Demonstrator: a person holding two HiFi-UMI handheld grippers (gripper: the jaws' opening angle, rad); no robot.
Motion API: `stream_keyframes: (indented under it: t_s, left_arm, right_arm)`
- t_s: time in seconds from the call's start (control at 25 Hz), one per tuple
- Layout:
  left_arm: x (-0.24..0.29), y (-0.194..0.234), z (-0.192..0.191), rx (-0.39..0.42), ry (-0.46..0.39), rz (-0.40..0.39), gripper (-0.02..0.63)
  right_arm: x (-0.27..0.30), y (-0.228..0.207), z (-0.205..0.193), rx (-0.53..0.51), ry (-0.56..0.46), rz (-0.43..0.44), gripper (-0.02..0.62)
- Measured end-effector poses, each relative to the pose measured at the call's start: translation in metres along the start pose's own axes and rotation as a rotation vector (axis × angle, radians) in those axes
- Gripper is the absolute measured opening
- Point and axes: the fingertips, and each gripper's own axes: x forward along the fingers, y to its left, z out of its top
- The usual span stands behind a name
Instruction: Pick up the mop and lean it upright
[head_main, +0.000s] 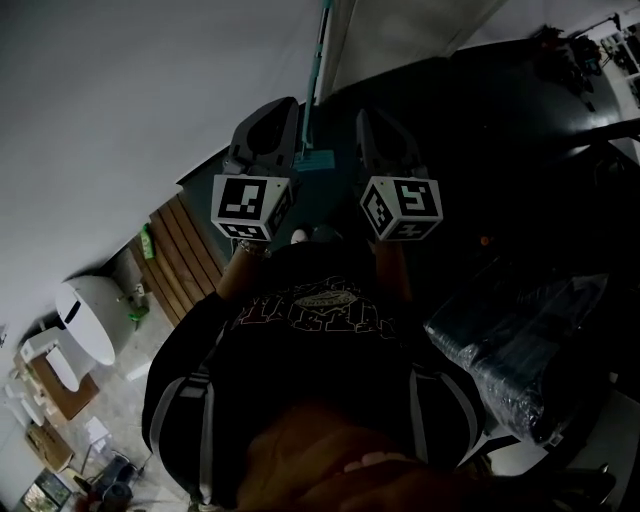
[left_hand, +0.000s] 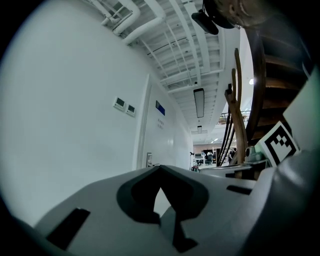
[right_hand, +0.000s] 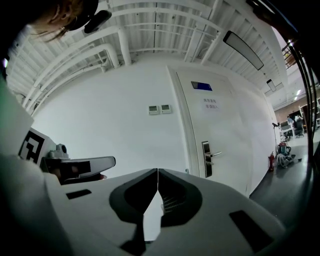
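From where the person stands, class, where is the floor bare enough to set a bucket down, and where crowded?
Bare: the dark floor right of the teal mop, between the white wall and the plastic-wrapped bundle. Crowded: lower left, with wooden slats, a white unit and cardboard boxes; clutter fills the far right corner.

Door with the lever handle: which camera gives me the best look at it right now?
The right gripper view: the door nearly faces it, with handle and blue sign clear. The left gripper view catches the door at a sharp slant along the wall. The head view shows no recognisable door.
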Motion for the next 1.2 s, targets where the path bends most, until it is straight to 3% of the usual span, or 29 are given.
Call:
stream_keyframes:
  t_s: [0.4, 0.84, 1.2]
  left_arm:
    - [0.071, 0.027, -0.006, 0.048, 0.036, 0.048, 0.043]
    - [0.169, 0.043, -0.008, 0.03, 0.047, 0.123, 0.044]
    - [0.199, 0.068, -0.025, 0.024, 0.083, 0.212, 0.044]
  right_arm:
    - [0.074, -0.038, 0.008, -0.029, 0.03, 0.049, 0.018]
    - [0.152, -0.106, 0.023, -0.027, 0.043, 0.149, 0.02]
    - [0.205, -0.134, 0.006, -0.047, 0.101, 0.204, 0.02]
